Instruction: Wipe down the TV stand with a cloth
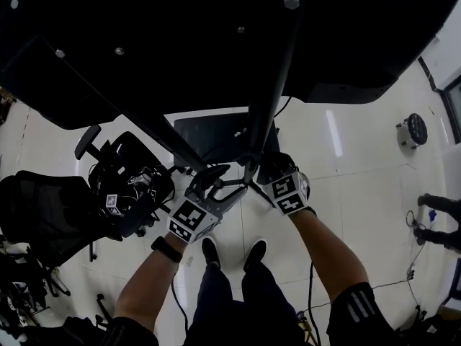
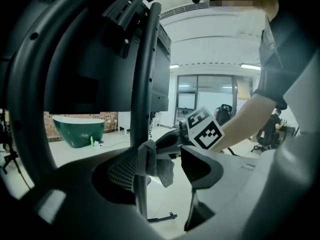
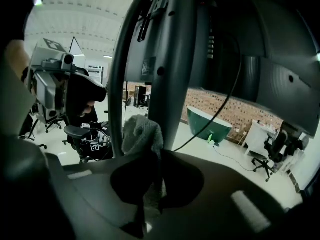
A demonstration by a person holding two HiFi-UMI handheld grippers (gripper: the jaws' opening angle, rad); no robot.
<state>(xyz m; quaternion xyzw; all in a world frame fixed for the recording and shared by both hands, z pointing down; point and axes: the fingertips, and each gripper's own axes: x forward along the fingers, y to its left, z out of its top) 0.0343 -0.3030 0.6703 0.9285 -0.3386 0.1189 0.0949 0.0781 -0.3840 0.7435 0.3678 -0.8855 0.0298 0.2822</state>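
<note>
Cloth (image 3: pixel 142 134), hidden in the head view, is hanging clamped in right tongs (image 3: pixel 156 170); left tongs (image 2: pixel 166 165) are gaping beside the pole (image 2: pixel 145 84).

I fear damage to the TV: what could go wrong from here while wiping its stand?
The cable hangs close beside the stand's post; the right gripper or its cloth might snag it. The left gripper, open at the thin bar, could knock it.
</note>
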